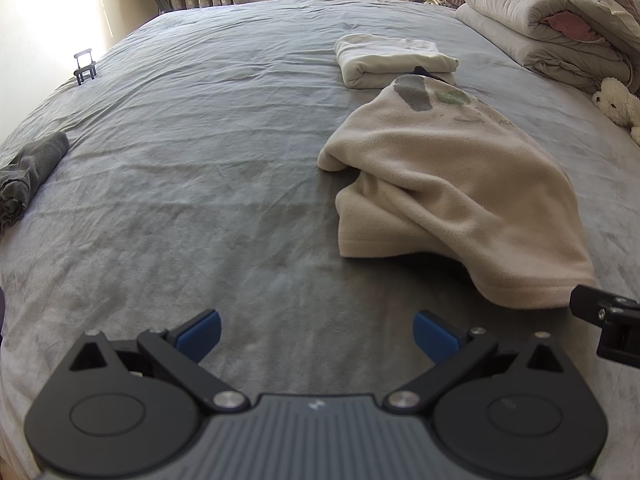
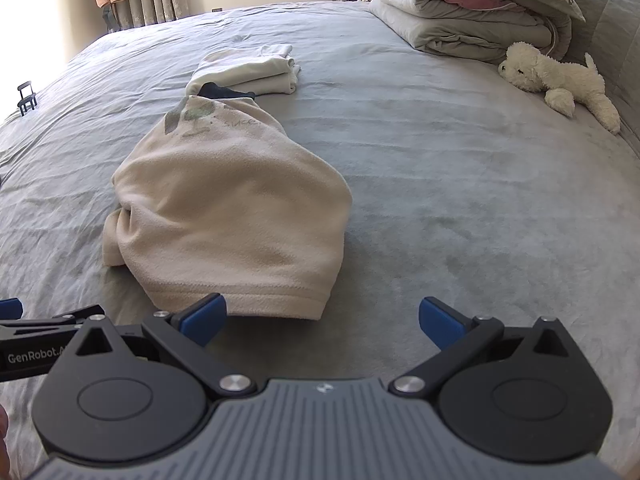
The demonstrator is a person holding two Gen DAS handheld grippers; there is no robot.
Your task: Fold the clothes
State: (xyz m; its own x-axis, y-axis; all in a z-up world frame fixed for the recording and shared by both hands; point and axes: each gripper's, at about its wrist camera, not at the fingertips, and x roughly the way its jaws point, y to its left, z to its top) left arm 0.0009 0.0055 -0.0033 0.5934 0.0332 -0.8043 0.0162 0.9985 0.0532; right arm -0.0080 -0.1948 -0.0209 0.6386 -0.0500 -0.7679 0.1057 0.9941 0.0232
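The left gripper (image 1: 316, 334) is hovering low over the grey bedspread (image 1: 192, 168) with its blue-padded fingers (image 1: 202, 334) spread wide and nothing between them. The right gripper (image 2: 322, 324) is doing the same just beside it, jaws wide apart and empty, its left pad sitting right at the near hem of the beige fleece garment (image 2: 228, 204).

That fleece is lying crumpled in a loose heap on the bed, a faded grey and green print showing at its far end, a sleeve or flap bunching out on one side. A dark piece of cloth (image 2: 224, 91) is peeking out from under its far edge; what it belongs to is hard to tell. Just behind it, a folded white garment (image 2: 256, 70) is resting in a neat stack.

Further off, a rolled grey cloth (image 1: 30, 172) is lying near the bed's left edge, and a small black stand (image 1: 85, 65) is standing beyond it. Folded grey quilts (image 2: 460, 12) are piling up at the headboard side, with a white plush dog (image 2: 560, 80) lying near them.
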